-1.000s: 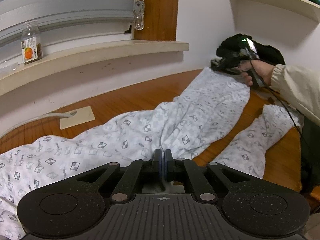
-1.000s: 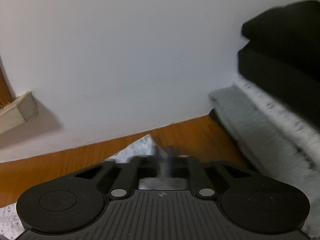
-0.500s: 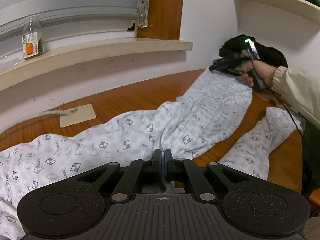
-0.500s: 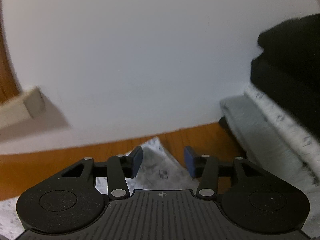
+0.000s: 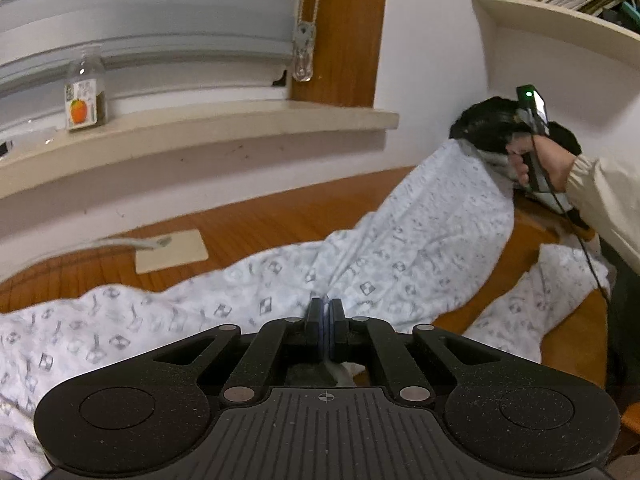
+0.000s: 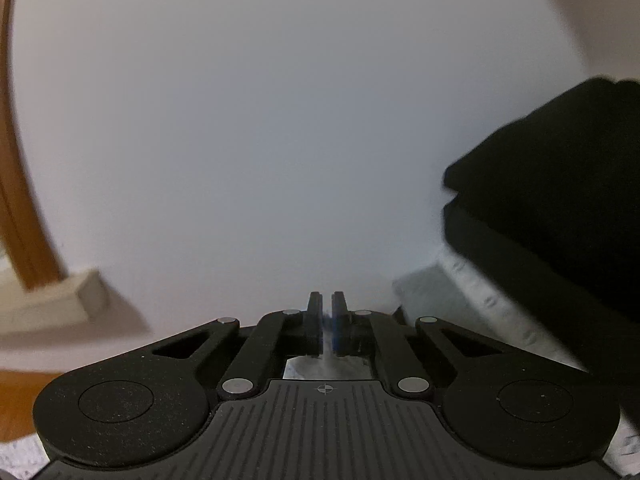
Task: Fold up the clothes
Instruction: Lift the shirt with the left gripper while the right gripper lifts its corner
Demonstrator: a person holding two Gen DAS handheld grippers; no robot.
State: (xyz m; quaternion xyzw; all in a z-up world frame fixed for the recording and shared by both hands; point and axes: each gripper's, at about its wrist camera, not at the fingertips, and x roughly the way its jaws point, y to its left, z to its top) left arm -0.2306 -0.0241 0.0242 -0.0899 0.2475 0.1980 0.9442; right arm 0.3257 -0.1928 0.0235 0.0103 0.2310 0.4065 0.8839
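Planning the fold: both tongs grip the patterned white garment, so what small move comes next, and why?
Probably carry the right tongs toward the left tongs: both are shut on the patterned white garment, which lies stretched along the wooden table.

Bare wooden counter point(image 5: 280, 216) lies open between the white patterned garment point(image 5: 400, 240) and the wall — only a flat beige pad point(image 5: 172, 246) with its cable sits there. Above, the cream window ledge point(image 5: 200, 128) overhangs, carrying a small glass bottle point(image 5: 86, 98). At the right, a stack of black and grey folded clothes point(image 6: 560, 220) blocks the corner — white wall close behind
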